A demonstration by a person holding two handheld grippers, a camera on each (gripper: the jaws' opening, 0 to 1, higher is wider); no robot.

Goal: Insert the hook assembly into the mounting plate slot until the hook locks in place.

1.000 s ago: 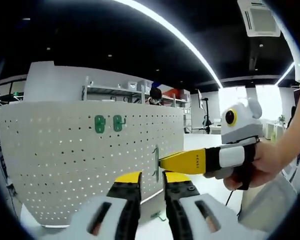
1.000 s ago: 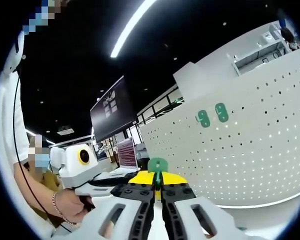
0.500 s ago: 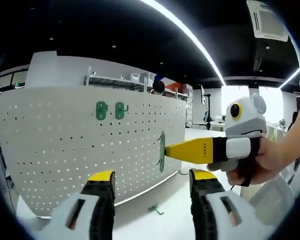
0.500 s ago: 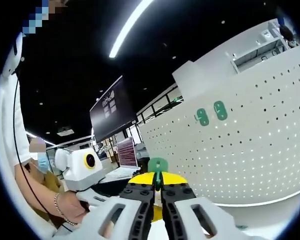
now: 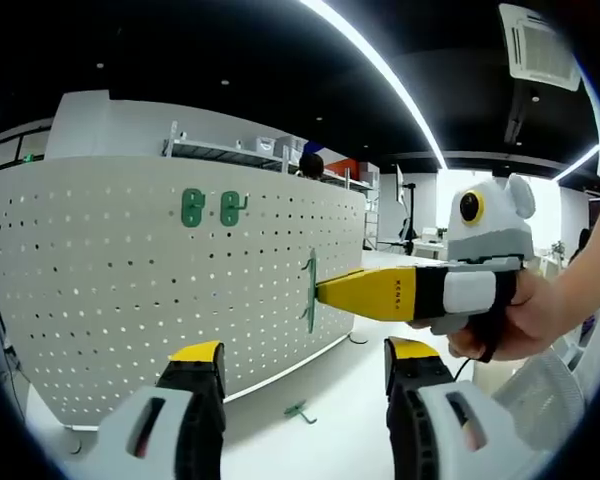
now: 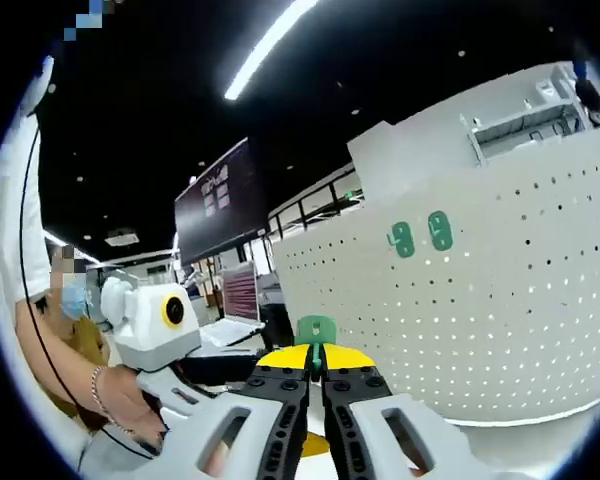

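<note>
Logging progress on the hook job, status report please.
Left tool open, empty. Right tool shut on green hook, held off the pegboard, not yet inserted. Two hooks already mounted. Spare hook on table; path clear.

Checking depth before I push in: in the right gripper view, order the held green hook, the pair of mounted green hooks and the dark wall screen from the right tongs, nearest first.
1. Held green hook, clamped in the right tongs.
2. Mounted green hooks, upper right on the pegboard.
3. Dark wall screen, upper left, behind the board.

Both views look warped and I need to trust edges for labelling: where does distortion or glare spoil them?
Left gripper view: the pegboard bulges like a barrel, and the windows behind the right gripper are blown out. Right gripper view: the pegboard curves likewise, the ceiling light strip glares, and the green hook stays sharp.
</note>
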